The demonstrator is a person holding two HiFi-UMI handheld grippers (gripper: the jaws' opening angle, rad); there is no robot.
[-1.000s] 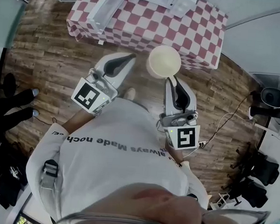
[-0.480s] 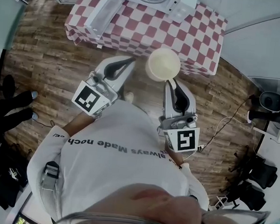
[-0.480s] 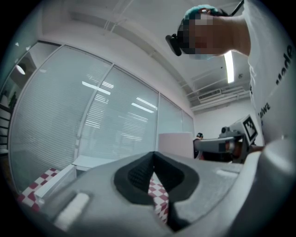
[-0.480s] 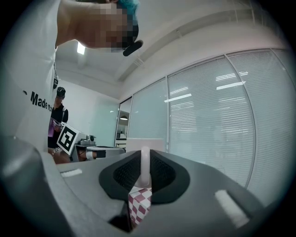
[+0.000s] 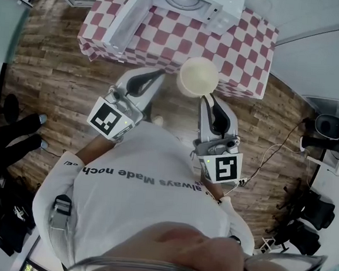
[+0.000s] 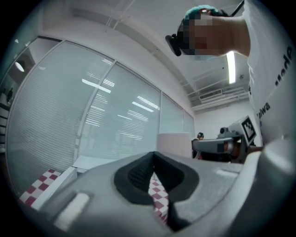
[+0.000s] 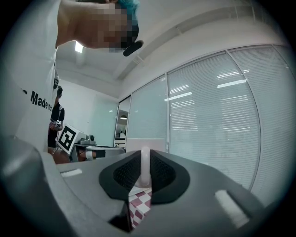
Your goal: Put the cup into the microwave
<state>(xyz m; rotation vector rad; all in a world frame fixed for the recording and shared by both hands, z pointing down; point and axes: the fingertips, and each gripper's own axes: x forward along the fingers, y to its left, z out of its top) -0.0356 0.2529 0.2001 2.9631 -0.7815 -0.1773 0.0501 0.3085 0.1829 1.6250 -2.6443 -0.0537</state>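
A cream cup hangs in the air just before the table's near edge, open side up. My right gripper is shut on its handle; in the right gripper view the white handle stands pinched between the black pads, with the cup body behind. My left gripper is shut on nothing, left of the cup and apart from it. From the left gripper the cup shows to the right. The white microwave stands on the table with its door swung open to the left.
The table wears a red-and-white checked cloth and stands on a wood floor. Another person's legs are at the left. Cables and dark equipment lie at the right. Glass walls with blinds lie beyond.
The table and microwave have slid a little lower in the head view, and more of the microwave shows. The cup stays in the right gripper, now nearer the table's edge.
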